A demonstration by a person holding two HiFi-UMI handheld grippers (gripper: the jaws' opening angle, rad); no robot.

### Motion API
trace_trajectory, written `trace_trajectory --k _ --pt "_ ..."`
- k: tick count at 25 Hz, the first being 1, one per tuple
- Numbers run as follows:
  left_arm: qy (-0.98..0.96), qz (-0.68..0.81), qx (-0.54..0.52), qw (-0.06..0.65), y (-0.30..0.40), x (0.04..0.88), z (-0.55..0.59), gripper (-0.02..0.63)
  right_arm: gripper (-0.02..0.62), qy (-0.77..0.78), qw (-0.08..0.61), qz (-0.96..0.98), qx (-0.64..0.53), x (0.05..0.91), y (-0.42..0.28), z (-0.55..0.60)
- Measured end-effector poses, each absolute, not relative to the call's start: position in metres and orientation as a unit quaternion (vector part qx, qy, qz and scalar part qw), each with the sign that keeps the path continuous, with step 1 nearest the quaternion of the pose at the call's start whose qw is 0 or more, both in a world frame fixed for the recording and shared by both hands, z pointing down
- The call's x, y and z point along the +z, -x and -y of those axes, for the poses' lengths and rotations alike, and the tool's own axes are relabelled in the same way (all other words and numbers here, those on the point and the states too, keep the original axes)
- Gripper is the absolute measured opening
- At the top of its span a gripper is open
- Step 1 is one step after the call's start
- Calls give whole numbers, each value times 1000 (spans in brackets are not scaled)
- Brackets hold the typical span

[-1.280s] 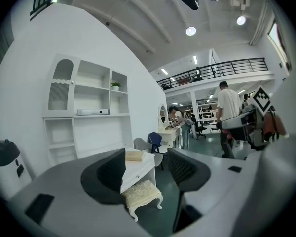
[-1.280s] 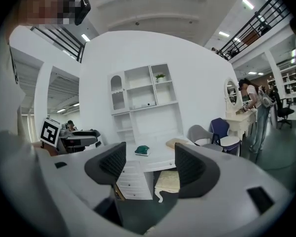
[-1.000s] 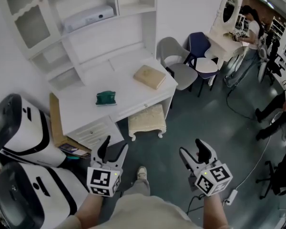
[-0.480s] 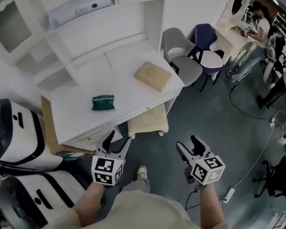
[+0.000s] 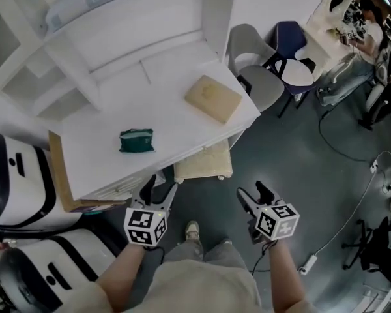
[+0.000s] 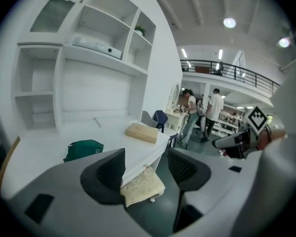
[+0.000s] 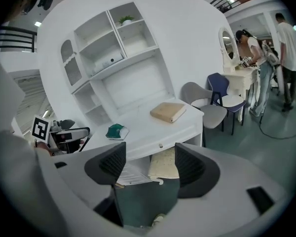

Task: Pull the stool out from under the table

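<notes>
While the white surface (image 5: 176,119) fills much of the view, I see the cream stool (image 5: 204,162) half under its front edge; left hand-held gripper (image 5: 160,186) and right hand-held gripper (image 5: 251,193) hover near, jaws apart, empty.

Head view overhead; gripper views level, share table (image 5: 169,119).

Showroom-like hall: white hutch desk (image 5: 173,121), vanity table (image 5: 324,23), chairs (image 5: 267,87), mezzanine railing (image 6: 246,75).
</notes>
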State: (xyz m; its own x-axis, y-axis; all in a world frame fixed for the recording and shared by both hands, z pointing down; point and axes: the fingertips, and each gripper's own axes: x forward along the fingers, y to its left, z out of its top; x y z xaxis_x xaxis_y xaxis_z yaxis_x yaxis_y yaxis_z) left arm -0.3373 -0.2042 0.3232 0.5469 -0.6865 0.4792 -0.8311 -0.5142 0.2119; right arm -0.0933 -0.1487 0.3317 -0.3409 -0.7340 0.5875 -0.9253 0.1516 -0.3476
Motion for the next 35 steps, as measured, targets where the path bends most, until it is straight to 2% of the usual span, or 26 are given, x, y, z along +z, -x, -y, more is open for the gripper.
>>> trace_trajectory --k 12,16,35 --pt "-807 467 217 290 307 423 229 276 313 -501 159 756 389 424 72 218" --pt "-800 495 175 291 298 444 242 290 324 -479 167 768 391 452 65 237" --pt "-777 484 222 336 291 664 274 330 339 -457 201 769 398 643 42 277"
